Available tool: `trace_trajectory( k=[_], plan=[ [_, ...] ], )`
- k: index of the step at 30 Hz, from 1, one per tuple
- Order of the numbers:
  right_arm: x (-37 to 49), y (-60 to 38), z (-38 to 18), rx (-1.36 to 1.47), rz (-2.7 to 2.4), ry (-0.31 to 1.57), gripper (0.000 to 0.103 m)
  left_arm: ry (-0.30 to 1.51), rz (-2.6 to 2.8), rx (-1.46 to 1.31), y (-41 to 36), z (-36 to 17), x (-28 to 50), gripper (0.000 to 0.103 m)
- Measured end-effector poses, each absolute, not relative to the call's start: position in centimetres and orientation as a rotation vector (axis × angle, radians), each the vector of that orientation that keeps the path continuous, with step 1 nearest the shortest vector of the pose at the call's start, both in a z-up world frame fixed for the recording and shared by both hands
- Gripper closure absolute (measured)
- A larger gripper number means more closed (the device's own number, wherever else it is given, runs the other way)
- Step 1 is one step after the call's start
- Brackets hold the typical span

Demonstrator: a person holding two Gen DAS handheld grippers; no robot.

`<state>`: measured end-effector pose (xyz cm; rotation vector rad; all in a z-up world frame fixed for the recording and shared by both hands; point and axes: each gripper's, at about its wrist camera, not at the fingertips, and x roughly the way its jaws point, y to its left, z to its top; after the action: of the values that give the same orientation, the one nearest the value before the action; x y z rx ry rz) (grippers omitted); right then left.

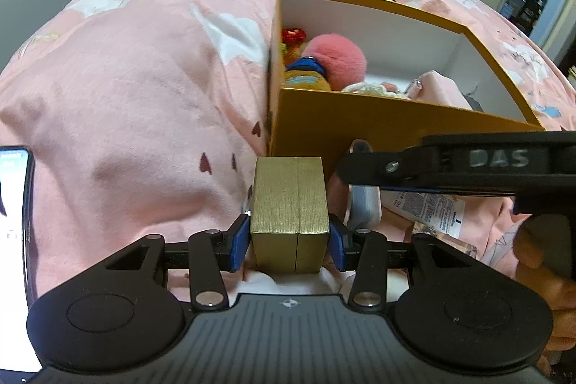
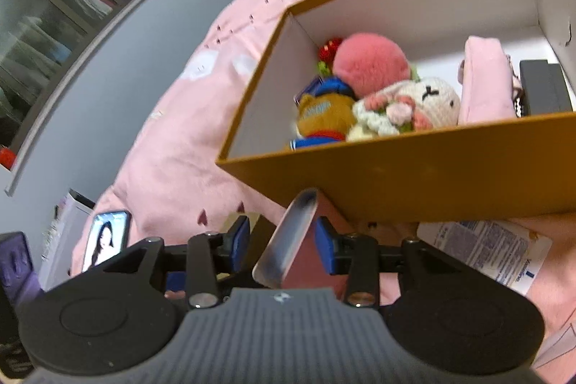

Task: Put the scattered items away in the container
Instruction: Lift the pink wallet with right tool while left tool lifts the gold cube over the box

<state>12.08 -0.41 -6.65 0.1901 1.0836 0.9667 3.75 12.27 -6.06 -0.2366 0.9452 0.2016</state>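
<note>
Now my left claw (image 1: 289, 242) clamps the gold box (image 1: 291, 215), right claw (image 2: 282, 240) loose around a mirror (image 2: 286, 240); carton (image 1: 378, 128) at one o'clock next.

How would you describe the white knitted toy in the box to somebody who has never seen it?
Find the orange box on the pink bedding. Inside, near its front wall, lies a white crocheted rabbit beside a pink pompom. Only the rabbit has a stitched black face.

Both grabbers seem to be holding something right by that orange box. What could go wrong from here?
The gold box in the left gripper sits below the orange box's near wall and may bump it. The shiny flat piece leans loose between the right gripper's pads and could slip onto the bedding.
</note>
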Motion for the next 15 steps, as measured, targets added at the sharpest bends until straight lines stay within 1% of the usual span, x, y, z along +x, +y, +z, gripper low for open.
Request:
trace_trajectory(
  k=[4, 7, 10, 12, 15],
  plan=[
    [11.96, -0.41, -7.24, 0.15, 0.923, 1.122, 0.06, 0.947, 0.192, -0.233, 12.13, -6.18, 3.85, 0.052],
    [11.98, -0.6, -7.58, 0.146, 0.908, 1.137, 0.064, 0.949, 0.203, -0.243, 12.35, -6.15, 3.81, 0.052],
    [11.92, -0.42, -7.61, 0.129, 0.914, 1.131, 0.065, 0.947, 0.206, -0.241, 12.41, -6.0, 3.81, 0.052],
    [11.7, -0.3, -7.54, 0.103, 0.921, 1.121, 0.067, 0.943, 0.205, -0.234, 12.35, -5.82, 3.8, 0.052],
    [11.57, -0.44, -7.34, 0.078, 0.936, 1.112, 0.074, 0.944, 0.208, -0.223, 12.35, -5.67, 3.86, 0.052]
  ],
)
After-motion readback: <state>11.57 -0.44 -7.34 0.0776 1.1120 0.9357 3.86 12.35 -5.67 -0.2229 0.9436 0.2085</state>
